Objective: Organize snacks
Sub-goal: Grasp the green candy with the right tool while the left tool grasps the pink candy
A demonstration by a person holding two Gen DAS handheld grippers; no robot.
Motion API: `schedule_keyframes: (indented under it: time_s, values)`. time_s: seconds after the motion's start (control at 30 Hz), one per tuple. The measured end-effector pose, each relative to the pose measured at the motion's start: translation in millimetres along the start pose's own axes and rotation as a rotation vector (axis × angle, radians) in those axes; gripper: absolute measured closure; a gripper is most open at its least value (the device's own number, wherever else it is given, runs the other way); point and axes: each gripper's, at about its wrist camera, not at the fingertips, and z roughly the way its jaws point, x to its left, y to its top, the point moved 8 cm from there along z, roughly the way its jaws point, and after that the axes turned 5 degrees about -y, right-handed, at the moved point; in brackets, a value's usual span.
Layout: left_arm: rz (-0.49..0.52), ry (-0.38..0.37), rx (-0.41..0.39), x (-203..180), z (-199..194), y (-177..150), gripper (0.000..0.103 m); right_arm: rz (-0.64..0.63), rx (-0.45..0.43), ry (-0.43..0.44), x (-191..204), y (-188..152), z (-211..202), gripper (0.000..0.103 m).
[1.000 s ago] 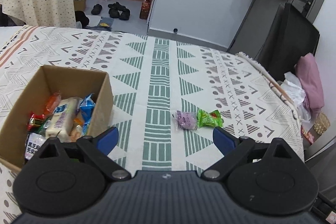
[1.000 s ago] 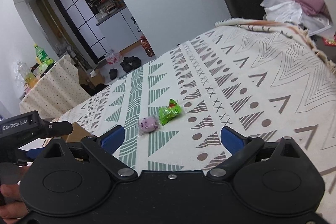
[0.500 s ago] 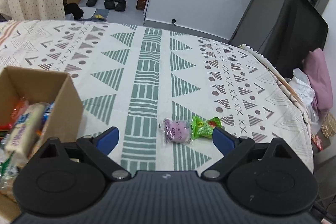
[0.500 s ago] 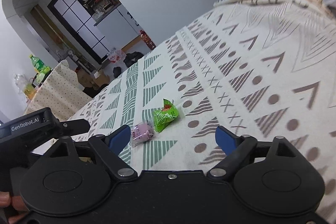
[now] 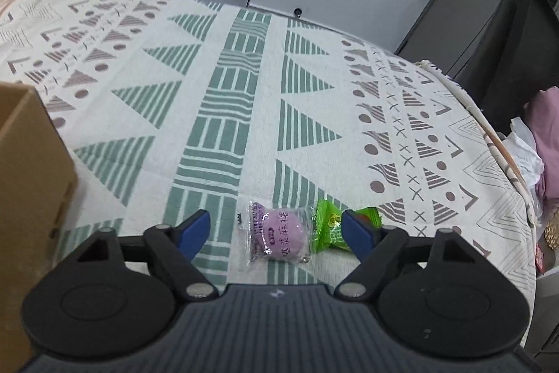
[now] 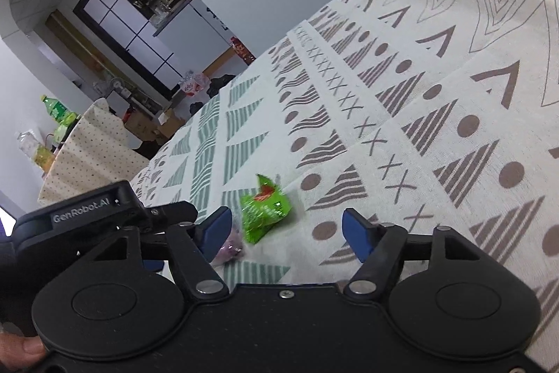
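Each gripper was matte black plastic, with two round discs at its base and angled linkage arms joined by silver screws. The left gripper [image 5: 276,229] carried blue fingertip pads [image 5: 194,229] and a ribbed grey deck; the right gripper [image 6: 284,233] had matching blue pads [image 6: 356,233]. White "GenRobot.AI" lettering marked the left gripper's side in the right wrist view.

On the tablecloth [image 5: 216,114] two wrapped candies touch: the mochi candy [image 5: 279,236] left, the second candy [image 5: 328,229] right. A cardboard box [image 5: 31,170] stands far left.
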Motion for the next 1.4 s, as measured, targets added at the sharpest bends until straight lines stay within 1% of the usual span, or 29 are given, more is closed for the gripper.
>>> schedule_keyframes:
  time_s: [0.07, 0.13, 0.2, 0.27, 0.33, 0.4, 0.5, 0.6, 0.77, 0.8, 0.83, 0.87, 0.9, 0.93, 1.0, 1.07, 1.13, 1.27, 1.4]
  values:
    - [-0.004, 0.006, 0.010, -1, 8, -1, 0.027, 0.010, 0.001, 0.004, -2, 1, 2, 0.036]
    - [-0.005, 0.016, 0.029, -1, 15, -3, 0.034, 0.012, 0.004, 0.006, -3, 1, 4, 0.036]
    - [-0.019, 0.023, 0.055, 0, 23, -6, 0.051, 0.010, 0.006, 0.008, -2, 2, 8, 0.036]
    - [-0.054, 0.026, 0.078, 6, 28, -9, 0.055, 0.012, 0.009, 0.015, 0, 4, 12, 0.036]
    - [-0.069, 0.020, 0.068, 9, 28, -9, 0.059, -0.002, 0.021, 0.023, 5, 3, 16, 0.036]
    - [-0.067, 0.017, 0.067, 10, 26, -9, 0.066, -0.026, 0.022, 0.024, 10, 2, 19, 0.036]
    - [-0.084, 0.028, 0.066, 16, 20, -7, 0.070, -0.044, 0.023, 0.032, 16, 1, 24, 0.035]
    - [-0.095, 0.056, 0.057, 26, 11, -5, 0.070, -0.059, 0.028, 0.039, 23, 1, 30, 0.034]
    - [-0.100, 0.079, 0.039, 40, -9, -3, 0.070, -0.103, 0.037, 0.045, 34, 1, 43, 0.035]
    - [-0.100, 0.080, 0.036, 42, -13, -3, 0.070, -0.114, 0.035, 0.042, 36, 0, 44, 0.038]
    - [-0.098, 0.081, 0.033, 44, -17, -4, 0.070, -0.126, 0.035, 0.038, 38, -1, 45, 0.050]
    - [-0.097, 0.080, 0.030, 46, -21, -4, 0.070, -0.136, 0.042, 0.036, 39, -2, 46, 0.059]
    - [-0.093, 0.077, 0.023, 48, -26, -5, 0.070, -0.137, 0.063, 0.033, 38, -4, 46, 0.072]
    - [-0.087, 0.074, 0.017, 50, -31, -6, 0.070, -0.123, 0.082, 0.035, 36, -6, 45, 0.073]
    - [-0.070, 0.071, 0.010, 51, -41, -10, 0.070, -0.100, 0.084, 0.031, 33, -8, 35, 0.073]
    - [-0.071, 0.067, 0.009, 53, -50, -15, 0.070, -0.120, 0.063, 0.027, 33, -9, 20, 0.073]
    - [-0.081, 0.054, 0.003, 54, -58, -17, 0.070, -0.122, 0.061, 0.027, 33, -12, 8, 0.074]
    - [-0.081, 0.032, -0.028, 50, -78, -17, 0.070, -0.130, 0.047, 0.012, 35, -17, -11, 0.074]
    - [-0.063, -0.002, -0.063, 44, -99, -17, 0.070, -0.133, 0.002, 0.021, 44, -15, -33, 0.074]
